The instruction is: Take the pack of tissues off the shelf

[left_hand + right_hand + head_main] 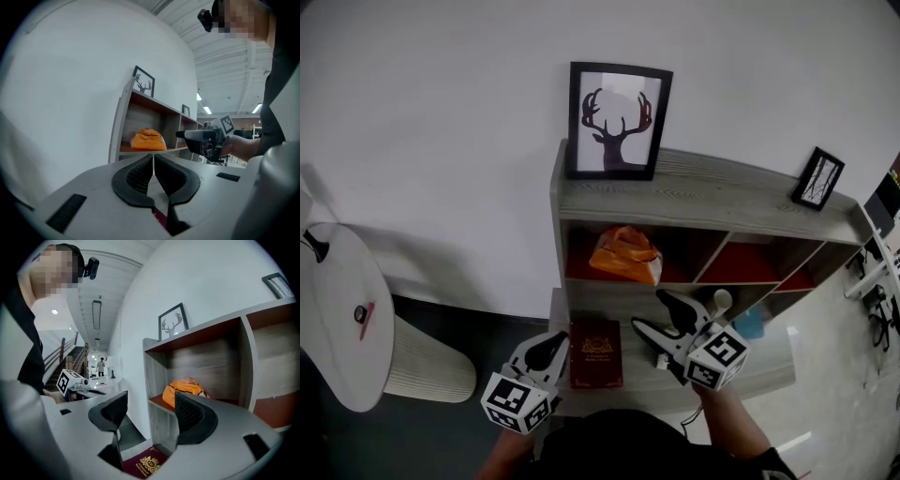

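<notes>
The orange pack of tissues (624, 255) lies in the leftmost compartment of the grey shelf (703, 202), on its red-brown board. The same pack (148, 140) appears beyond the left jaws, and the pack (185, 392) partly behind the right finger. My right gripper (652, 314) is open in front of and below that compartment, empty, apart from the pack; its jaws (150, 404) stand wide. My left gripper (548, 349) is shut on nothing, lower left, by the shelf's left corner; its pads (153, 161) meet. The right gripper (201, 137) is also in the left gripper view.
A dark red booklet (595, 352) lies on the lower ledge between the grippers. A framed deer picture (617, 120) and a small frame (817, 178) stand on the shelf top. A white round table (337, 319) is at the left. A blue thing (750, 323) sits lower right.
</notes>
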The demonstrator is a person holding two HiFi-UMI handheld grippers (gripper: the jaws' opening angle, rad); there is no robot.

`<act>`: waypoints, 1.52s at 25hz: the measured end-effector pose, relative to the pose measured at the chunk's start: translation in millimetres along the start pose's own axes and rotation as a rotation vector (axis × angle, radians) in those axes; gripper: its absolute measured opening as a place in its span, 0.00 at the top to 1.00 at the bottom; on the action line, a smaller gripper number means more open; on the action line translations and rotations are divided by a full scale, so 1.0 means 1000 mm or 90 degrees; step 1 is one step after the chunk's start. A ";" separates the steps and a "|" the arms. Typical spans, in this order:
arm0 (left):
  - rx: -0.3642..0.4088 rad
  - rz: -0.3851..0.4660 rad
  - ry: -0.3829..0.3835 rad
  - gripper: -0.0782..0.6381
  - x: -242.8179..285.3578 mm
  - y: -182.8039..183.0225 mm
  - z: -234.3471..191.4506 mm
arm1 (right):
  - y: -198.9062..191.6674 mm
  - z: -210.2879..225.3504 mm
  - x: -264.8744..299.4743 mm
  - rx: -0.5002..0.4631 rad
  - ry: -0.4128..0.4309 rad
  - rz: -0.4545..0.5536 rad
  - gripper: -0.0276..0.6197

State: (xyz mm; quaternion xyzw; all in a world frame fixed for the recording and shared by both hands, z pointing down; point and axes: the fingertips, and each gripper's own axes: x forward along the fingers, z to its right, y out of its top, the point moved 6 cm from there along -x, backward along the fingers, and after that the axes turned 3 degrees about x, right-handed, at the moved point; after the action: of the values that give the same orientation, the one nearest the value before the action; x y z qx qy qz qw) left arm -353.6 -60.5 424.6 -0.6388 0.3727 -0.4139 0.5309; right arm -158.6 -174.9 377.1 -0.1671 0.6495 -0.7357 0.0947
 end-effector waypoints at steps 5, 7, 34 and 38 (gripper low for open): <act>-0.015 0.000 0.006 0.86 0.012 -0.003 0.000 | 0.005 0.030 0.015 -0.016 -0.035 -0.012 0.54; -0.022 0.005 0.009 0.86 0.018 -0.003 -0.002 | 0.004 0.043 0.022 -0.019 -0.044 -0.031 0.53; -0.051 0.000 0.006 0.86 0.020 -0.010 -0.015 | -0.026 0.073 0.069 -0.074 -0.112 -0.191 0.80; -0.055 0.003 -0.002 0.86 0.006 -0.012 -0.012 | -0.020 0.062 0.056 -0.071 -0.135 -0.163 0.85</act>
State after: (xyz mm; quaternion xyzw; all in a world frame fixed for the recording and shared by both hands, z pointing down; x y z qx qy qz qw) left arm -362.0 -68.2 438.1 -0.6608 0.3907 -0.3952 0.5045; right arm -185.8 -248.7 410.2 -0.3303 0.6493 -0.6826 0.0587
